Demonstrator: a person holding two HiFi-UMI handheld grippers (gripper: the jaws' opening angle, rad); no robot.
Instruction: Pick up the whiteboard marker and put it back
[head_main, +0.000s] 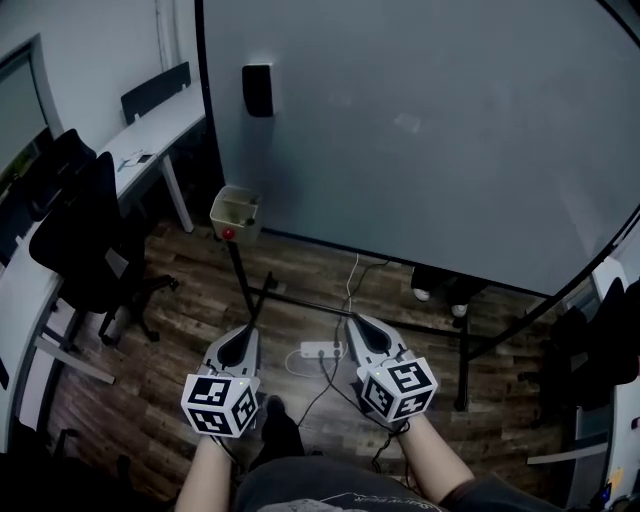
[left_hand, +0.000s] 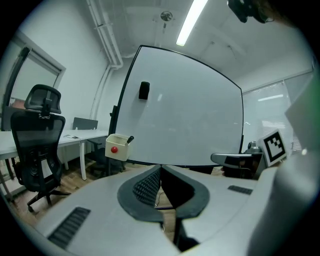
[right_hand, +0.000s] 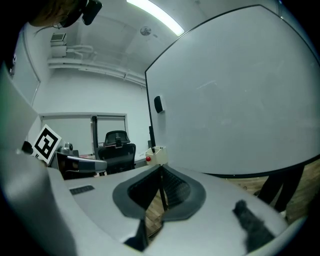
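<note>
A cream box (head_main: 235, 208) with a red dot hangs on the whiteboard's (head_main: 420, 130) stand, at the board's lower left corner. In the left gripper view a dark marker (left_hand: 129, 140) sticks out of that box (left_hand: 116, 148). The box (right_hand: 156, 155) also shows small in the right gripper view. My left gripper (head_main: 252, 328) and right gripper (head_main: 355, 322) are held side by side over the wooden floor, well short of the board and pointing towards it. Both are shut with nothing between the jaws, as the left gripper (left_hand: 160, 168) and right gripper (right_hand: 161, 168) show in their own views.
A black eraser (head_main: 258, 90) sticks to the board's upper left. A black office chair (head_main: 85, 240) and a white desk (head_main: 150, 140) stand at the left. A power strip (head_main: 320, 351) with cables lies on the floor between the grippers. Someone's shoes (head_main: 440, 290) show under the board.
</note>
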